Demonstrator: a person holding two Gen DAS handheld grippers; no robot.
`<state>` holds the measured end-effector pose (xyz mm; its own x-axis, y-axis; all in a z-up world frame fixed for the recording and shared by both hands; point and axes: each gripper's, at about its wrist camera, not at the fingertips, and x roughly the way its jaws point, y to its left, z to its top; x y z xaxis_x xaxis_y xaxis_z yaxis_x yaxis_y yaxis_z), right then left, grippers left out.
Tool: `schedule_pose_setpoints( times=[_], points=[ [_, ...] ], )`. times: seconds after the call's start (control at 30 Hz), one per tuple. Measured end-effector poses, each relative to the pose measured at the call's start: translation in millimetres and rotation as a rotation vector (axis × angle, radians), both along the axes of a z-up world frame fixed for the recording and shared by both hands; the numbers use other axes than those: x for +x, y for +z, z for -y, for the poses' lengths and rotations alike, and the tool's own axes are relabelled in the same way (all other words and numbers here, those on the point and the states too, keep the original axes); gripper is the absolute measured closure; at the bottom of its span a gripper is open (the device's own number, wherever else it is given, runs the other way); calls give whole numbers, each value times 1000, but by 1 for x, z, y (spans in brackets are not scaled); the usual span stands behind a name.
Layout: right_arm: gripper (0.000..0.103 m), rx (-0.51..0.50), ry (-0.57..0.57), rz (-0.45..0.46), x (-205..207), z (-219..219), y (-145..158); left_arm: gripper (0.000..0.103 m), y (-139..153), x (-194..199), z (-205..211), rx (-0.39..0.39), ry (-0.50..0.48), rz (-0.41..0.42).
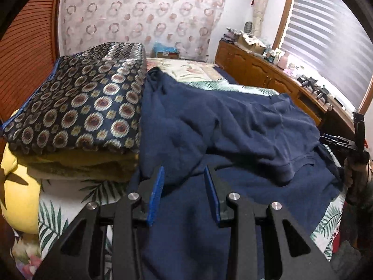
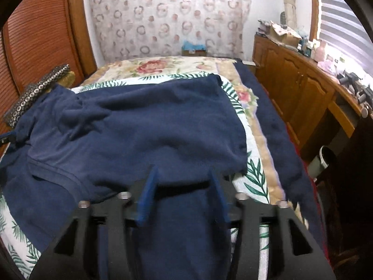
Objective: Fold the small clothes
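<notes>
A navy blue garment (image 1: 233, 126) lies rumpled on the bed, partly folded over itself; it also shows in the right wrist view (image 2: 139, 126). My left gripper (image 1: 184, 175) is open, its blue pads (image 1: 157, 186) just above the garment's near left part, holding nothing. My right gripper (image 2: 183, 175) is open over the garment's near right part, with cloth lying between and under its blue pads (image 2: 146, 193). The right gripper also appears at the right edge of the left wrist view (image 1: 338, 142).
A stack of folded patterned and yellow bedding (image 1: 77, 107) sits left of the garment. The bed (image 2: 254, 177) has a leaf-print cover. A wooden cabinet (image 2: 298, 93) with clutter runs along the right. A louvered wooden door (image 2: 39, 39) stands at left.
</notes>
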<state>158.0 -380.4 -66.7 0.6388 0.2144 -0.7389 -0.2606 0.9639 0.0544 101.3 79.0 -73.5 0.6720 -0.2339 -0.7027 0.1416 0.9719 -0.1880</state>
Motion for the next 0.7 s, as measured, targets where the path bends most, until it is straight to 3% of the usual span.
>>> schedule_pose_setpoints(
  times=[0.37,0.7],
  points=[
    [46,-33,8,-55,-1,3,-22,69,-24,10,-6,-29,26,-98],
    [46,-49,9,-54,-2,1,-23,69,-18,42,2,-63,37,-119]
  ],
)
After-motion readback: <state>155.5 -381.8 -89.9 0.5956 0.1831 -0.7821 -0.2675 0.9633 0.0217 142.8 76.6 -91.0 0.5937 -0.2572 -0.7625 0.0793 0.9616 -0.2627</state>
